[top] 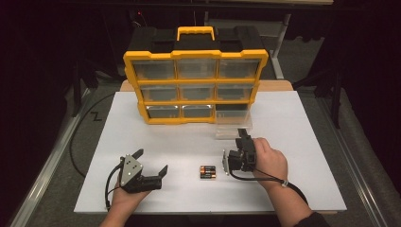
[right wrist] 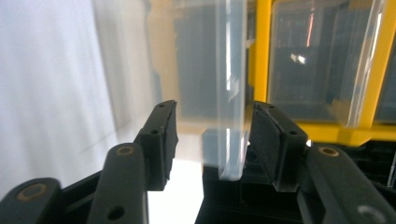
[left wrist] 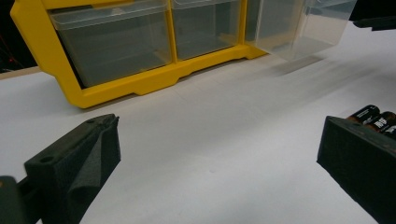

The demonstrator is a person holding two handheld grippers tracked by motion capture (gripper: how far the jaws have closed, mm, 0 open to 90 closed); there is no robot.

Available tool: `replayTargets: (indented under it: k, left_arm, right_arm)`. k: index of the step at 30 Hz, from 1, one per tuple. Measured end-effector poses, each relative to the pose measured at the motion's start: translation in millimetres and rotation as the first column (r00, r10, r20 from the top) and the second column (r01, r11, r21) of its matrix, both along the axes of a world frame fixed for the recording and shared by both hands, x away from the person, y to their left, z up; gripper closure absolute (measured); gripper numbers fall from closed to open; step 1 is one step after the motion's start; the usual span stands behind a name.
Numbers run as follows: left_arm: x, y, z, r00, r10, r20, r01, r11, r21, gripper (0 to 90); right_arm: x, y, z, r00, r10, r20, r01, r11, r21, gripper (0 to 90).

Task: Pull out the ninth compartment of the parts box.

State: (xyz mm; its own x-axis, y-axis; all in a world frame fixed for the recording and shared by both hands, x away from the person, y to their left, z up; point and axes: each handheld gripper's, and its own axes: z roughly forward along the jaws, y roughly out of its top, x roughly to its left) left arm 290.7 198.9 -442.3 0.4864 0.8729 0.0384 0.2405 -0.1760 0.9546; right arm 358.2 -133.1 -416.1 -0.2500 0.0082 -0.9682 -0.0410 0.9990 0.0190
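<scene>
Right gripper (right wrist: 212, 140) with two black jaws standing apart, clear plastic drawer front (right wrist: 231, 93) upright between them, a gap at the left pad, right pad close beside it, yellow organiser frame (right wrist: 261, 51) behind, white table (right wrist: 46, 84) at left

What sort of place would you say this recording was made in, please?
Probably a lab or workshop bench set up for recording, not a home. A plain white tabletop stands in dark surroundings, bearing a yellow parts organiser with clear drawers, some batteries, and cabled handheld grippers.
</scene>
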Motion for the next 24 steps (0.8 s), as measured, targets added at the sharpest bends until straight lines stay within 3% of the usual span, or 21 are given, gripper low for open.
replayTargets:
  k: [2,3,7,15,24]
  left_arm:
    - [0.2,0.3,0.0,1.0000,0.002,0.000,-0.002,1.0000,0.000,0.3]
    - [0.2,0.5,0.1,1.0000,0.003,0.000,-0.003,1.0000,0.000,0.3]
    - [0.2,1.2,0.1,1.0000,0.008,0.000,-0.008,1.0000,-0.004,0.3]
    - [0.9,2.3,0.0,0.9999,0.011,-0.002,-0.011,0.9999,-0.005,0.3]
    - [2.6,3.5,-0.6,0.9997,0.023,-0.009,-0.023,0.9997,-0.009,0.3]
  right_arm:
    - [-3.7,-6.4,-3.1,0.9997,-0.018,-0.014,0.019,1.000,0.016,49.7]
    - [-4.5,-9.5,-2.6,1.0000,-0.004,-0.002,0.004,1.000,-0.009,48.9]
    - [-10.7,-23.3,-10.0,0.9999,-0.012,-0.006,0.012,1.000,-0.013,47.3]
    - [-23.2,-58.5,-21.8,0.9980,-0.063,-0.007,0.063,0.997,-0.033,45.1]
    - [-27.4,-71.3,-20.0,0.9962,-0.086,-0.012,0.086,0.996,-0.012,43.4]
